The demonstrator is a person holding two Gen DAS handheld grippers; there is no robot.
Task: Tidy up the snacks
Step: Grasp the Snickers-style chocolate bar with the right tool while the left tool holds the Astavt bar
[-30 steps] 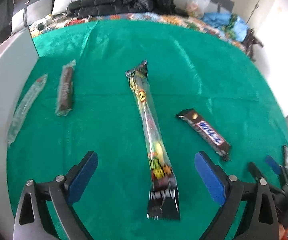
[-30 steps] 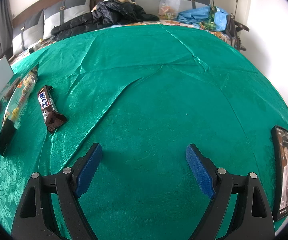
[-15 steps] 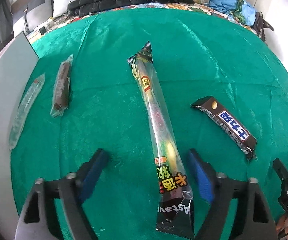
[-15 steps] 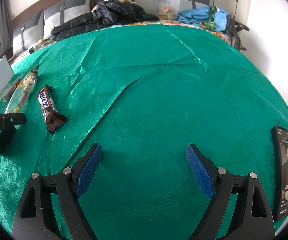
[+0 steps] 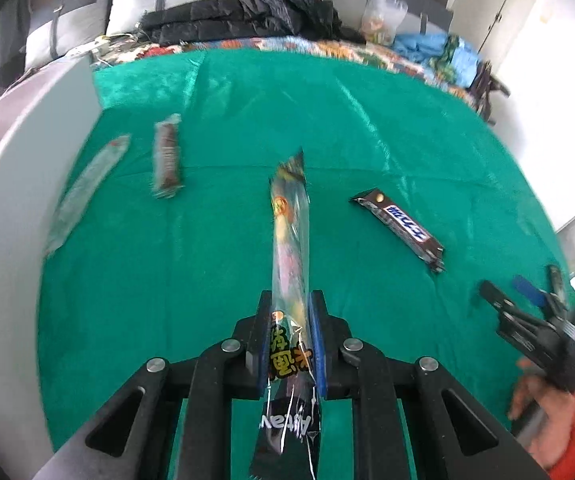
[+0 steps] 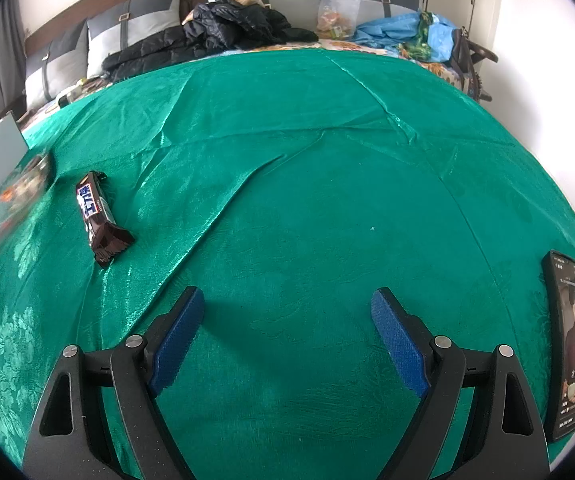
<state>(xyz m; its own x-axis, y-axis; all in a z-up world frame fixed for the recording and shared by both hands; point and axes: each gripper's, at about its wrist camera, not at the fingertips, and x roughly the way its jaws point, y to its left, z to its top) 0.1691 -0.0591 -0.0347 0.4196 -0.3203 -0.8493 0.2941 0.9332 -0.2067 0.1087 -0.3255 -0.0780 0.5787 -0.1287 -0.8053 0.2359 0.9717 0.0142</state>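
Note:
My left gripper (image 5: 289, 312) is shut on a long clear snack tube (image 5: 289, 240) with yellow print and holds its near end, the far end pointing away over the green cloth. A brown Snickers bar (image 5: 401, 226) lies to its right; it also shows in the right wrist view (image 6: 97, 214). A short brown bar (image 5: 166, 156) and a pale clear-wrapped stick (image 5: 85, 190) lie at the left. My right gripper (image 6: 285, 340) is open and empty over bare cloth; it shows in the left wrist view (image 5: 527, 312) at the far right.
A white box wall (image 5: 11, 184) runs along the left edge of the green cloth (image 6: 327, 168). A phone (image 6: 571, 344) lies at the right edge. Black jackets (image 6: 223, 28), a bag and blue cloth are piled behind the table.
My left gripper has closed on the long snack tube and lifted its near end. The right gripper has stayed still and open.

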